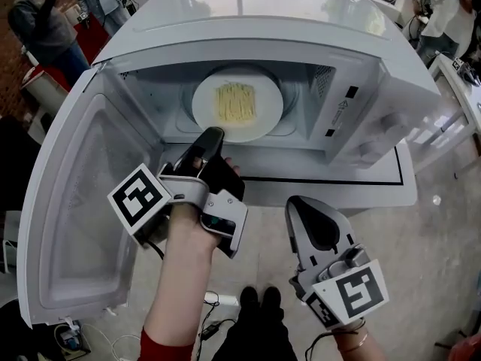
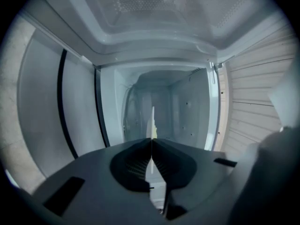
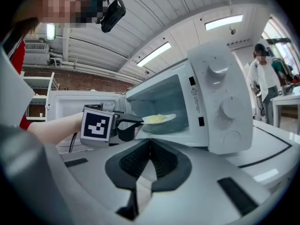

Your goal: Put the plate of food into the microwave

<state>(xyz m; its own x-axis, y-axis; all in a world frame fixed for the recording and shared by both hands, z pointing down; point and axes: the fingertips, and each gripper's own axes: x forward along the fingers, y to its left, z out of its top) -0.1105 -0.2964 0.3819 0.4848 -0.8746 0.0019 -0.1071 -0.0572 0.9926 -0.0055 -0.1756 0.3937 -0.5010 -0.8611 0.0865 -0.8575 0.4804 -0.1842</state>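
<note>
The fingers of my left gripper (image 1: 213,138) pinch only the near rim of the plate (image 1: 204,105), which is inside the microwave (image 1: 301,21), and my right gripper (image 1: 299,204) is closed empty, so this 1 thin grip may slip and spill the food (image 1: 234,102).

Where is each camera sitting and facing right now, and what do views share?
Head view: on the head, steeply down at the open microwave; shows left gripper, right gripper, left forearm.
Left gripper view: on the left gripper, rolled sideways, into the cavity; own jaws shut on the plate rim.
Right gripper view: on the right gripper, facing the microwave's open front; own jaws shut, empty; left forearm shows.
Shared: head and right gripper views both show the left gripper holding the plate.
</note>
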